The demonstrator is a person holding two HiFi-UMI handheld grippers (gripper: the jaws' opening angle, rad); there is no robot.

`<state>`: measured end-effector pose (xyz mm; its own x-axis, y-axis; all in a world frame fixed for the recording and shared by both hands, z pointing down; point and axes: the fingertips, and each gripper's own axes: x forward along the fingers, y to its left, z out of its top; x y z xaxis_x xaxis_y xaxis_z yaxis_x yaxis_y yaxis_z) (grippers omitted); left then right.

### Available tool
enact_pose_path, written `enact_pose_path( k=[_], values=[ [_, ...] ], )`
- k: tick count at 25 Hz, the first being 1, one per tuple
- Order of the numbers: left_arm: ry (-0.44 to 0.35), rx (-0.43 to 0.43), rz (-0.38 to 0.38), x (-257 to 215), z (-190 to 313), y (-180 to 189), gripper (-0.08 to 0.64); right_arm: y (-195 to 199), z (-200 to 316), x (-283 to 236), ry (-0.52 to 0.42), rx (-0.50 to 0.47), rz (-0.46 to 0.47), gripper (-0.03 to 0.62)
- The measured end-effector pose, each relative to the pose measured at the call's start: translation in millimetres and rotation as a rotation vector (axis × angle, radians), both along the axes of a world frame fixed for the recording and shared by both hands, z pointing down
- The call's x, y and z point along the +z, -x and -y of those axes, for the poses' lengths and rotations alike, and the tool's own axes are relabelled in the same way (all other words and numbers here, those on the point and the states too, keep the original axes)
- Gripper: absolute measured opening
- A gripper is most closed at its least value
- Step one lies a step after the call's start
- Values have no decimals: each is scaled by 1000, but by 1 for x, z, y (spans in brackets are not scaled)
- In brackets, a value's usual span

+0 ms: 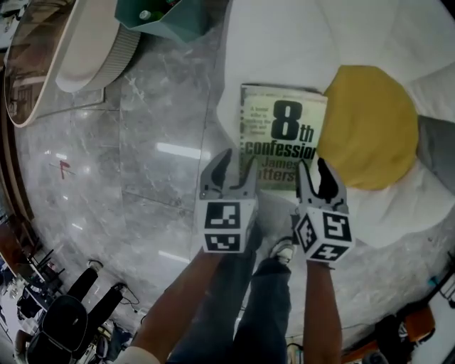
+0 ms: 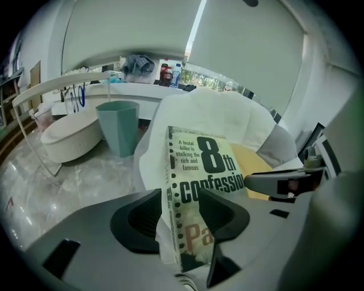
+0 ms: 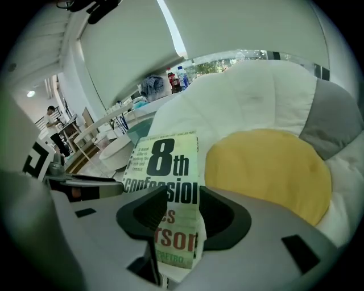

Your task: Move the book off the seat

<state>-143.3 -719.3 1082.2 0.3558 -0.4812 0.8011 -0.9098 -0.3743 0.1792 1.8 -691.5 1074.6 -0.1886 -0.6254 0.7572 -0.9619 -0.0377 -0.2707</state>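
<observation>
The book is a paperback with a pale, greenish-cream cover. It carries "8th confession" in heavy black letters and a small black line at the upper left reading "A brutal killer is stalking the rich and famous". The author's name runs in reddish letters lower down, partly hidden by the grippers. A row of black dots runs down the cover beside the spine.

The book lies flat and cover up on the white padded seat, at about 1 o'clock in the head view. It is at 9 o'clock of the yellow cushion, whose edge meets its right side.

There is one book, one yellow cushion and one grey cushion at 3 o'clock of the yellow one. One teal bin stands on the marble floor at 11 o'clock.

There are two grippers. The left gripper has its jaws standing apart, with the spine edge of the book in the gap. The right gripper also has its jaws apart, around the opposite long edge. Neither pair presses on the cover.
</observation>
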Motion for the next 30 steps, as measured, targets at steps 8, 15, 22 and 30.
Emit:
enact_pose_path(
  k=[8, 15, 22, 30],
  values=[
    [-22, 13, -31, 20, 12, -7, 201, 9, 5, 30, 8, -41, 70, 166],
    [-35, 33, -26, 21, 12, -12, 167, 8, 6, 31, 2, -32, 49, 166],
    [-63, 59, 5, -10, 15, -11, 166, 8, 3, 3, -18, 6, 44, 166],
    [-170, 109, -3, -111, 24, -33, 166, -10, 7, -93, -129, 62, 36, 166]
  ],
)
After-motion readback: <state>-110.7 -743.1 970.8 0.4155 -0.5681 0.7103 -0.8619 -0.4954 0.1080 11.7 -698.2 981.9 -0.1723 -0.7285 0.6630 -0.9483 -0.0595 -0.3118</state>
